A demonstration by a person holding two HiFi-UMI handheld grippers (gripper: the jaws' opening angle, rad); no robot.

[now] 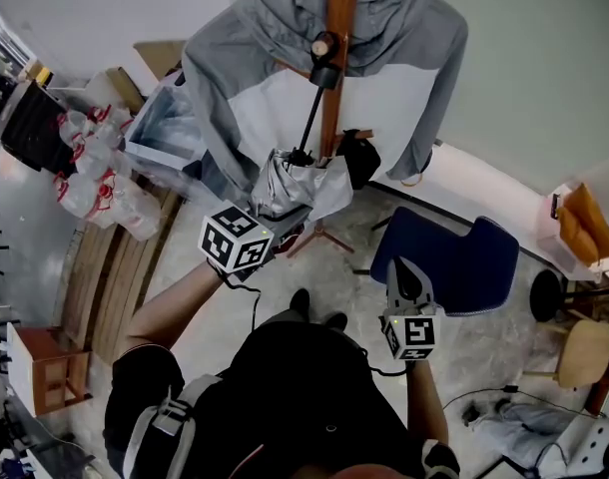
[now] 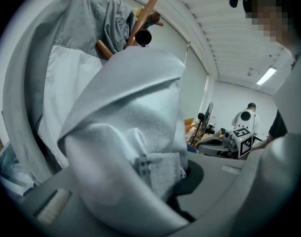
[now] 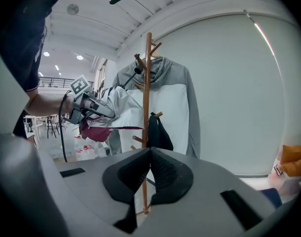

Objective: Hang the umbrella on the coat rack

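The folded silver umbrella [image 1: 285,183] slants up against the coat rack [image 1: 340,8], its black handle [image 1: 324,66] at an upper peg beside the pole; whether it has caught there I cannot tell; the left gripper [image 1: 282,220] is clamped on the bunched canopy at the lower end; the right gripper [image 3: 149,154] hangs back, jaws together on nothing.

It looks light; the shaft is stiff, but the canopy cloth is soft and likely slick, so a grip through the fabric onto the ribs or shaft would probably hold better than loose folds.

One umbrella, one rack, one grey-and-white jacket [image 1: 255,98] on it, one dark pouch [image 1: 360,158] on a lower peg, two grippers.
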